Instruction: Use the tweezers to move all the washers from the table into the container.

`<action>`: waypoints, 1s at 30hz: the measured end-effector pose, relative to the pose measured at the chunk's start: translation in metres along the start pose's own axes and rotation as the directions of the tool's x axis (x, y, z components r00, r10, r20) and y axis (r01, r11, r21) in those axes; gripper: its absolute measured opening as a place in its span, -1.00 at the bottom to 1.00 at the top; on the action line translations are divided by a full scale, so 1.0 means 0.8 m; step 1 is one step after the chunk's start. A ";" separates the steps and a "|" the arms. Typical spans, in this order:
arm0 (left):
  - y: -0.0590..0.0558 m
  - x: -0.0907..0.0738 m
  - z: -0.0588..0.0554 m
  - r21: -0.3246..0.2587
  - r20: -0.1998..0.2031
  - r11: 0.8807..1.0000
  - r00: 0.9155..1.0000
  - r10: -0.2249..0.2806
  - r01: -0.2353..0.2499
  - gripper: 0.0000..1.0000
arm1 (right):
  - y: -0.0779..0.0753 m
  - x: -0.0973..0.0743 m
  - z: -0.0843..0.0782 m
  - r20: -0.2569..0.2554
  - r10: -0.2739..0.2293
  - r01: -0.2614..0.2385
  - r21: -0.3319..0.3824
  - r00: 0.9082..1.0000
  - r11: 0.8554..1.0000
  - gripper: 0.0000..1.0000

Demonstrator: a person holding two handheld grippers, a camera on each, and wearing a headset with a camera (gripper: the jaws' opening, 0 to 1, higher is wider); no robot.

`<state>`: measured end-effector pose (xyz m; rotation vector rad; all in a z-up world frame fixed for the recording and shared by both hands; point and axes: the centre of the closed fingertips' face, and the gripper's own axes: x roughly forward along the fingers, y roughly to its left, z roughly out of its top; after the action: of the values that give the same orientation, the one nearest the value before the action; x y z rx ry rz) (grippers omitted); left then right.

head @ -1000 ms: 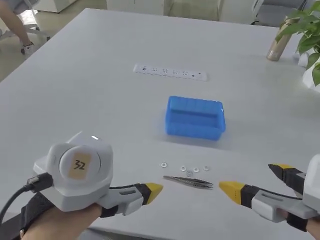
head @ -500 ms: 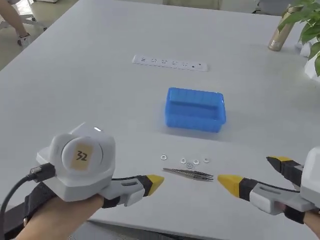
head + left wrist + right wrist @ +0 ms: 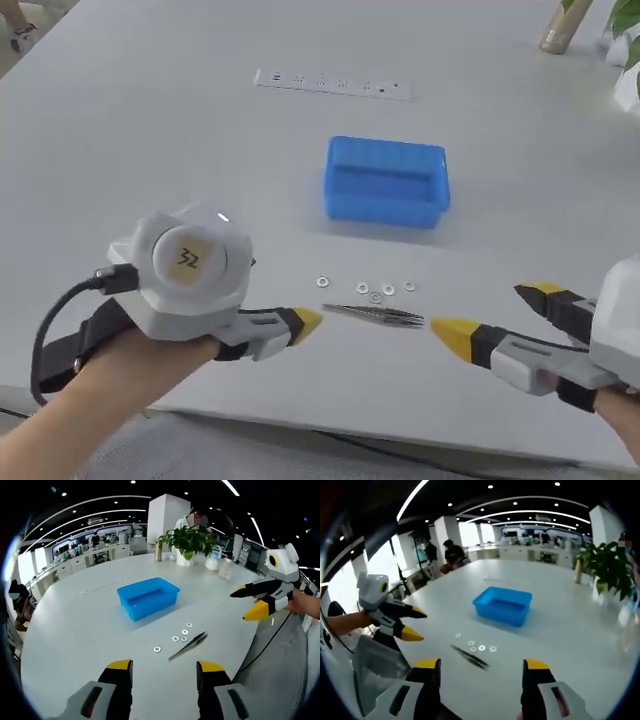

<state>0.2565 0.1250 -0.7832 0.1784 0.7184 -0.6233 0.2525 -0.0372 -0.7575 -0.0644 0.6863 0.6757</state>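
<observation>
Left gripper (image 3: 164,666) sits slightly nearer the tweezers (image 3: 378,314) than one second ago; right gripper (image 3: 490,312) keeps its station. Both jaw pairs stand apart, gripping nothing. Tweezers lie on the table (image 3: 150,130) between the grippers, just beside the washers (image 3: 375,292), near the blue container (image 3: 385,208).

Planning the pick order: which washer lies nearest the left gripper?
The lone washer at the row's left end, apart from the other four washers bunched beside the tweezers, lies nearest the left gripper.
</observation>
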 end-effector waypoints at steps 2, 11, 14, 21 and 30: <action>-0.003 0.009 -0.001 0.036 -0.012 0.999 1.000 -0.017 0.018 -0.04 | 0.002 0.003 -0.002 -0.009 0.009 -0.009 0.003 1.000 1.000 0.25; -0.013 0.043 -0.013 0.155 -0.089 0.984 0.993 -0.079 0.093 -0.35 | 0.007 0.013 -0.005 -0.028 0.032 -0.032 0.002 0.999 0.999 0.07; -0.008 0.056 -0.018 0.188 -0.109 0.978 0.992 -0.071 0.090 -0.43 | 0.007 0.015 -0.005 -0.032 0.038 -0.037 0.007 0.999 0.999 0.02; -0.009 0.077 -0.030 0.226 -0.160 0.965 0.982 -0.099 0.134 -0.61 | 0.015 0.021 -0.014 -0.061 0.067 -0.067 0.003 0.996 0.998 -0.13; -0.014 0.095 -0.041 0.289 -0.209 0.944 0.973 -0.101 0.161 -0.80 | 0.025 0.028 -0.018 -0.079 0.096 -0.096 0.002 0.992 0.995 -0.22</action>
<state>0.2759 0.0922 -0.8579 0.4849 0.8220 -0.8531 0.2453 -0.0127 -0.7795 -0.0606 0.7685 0.7695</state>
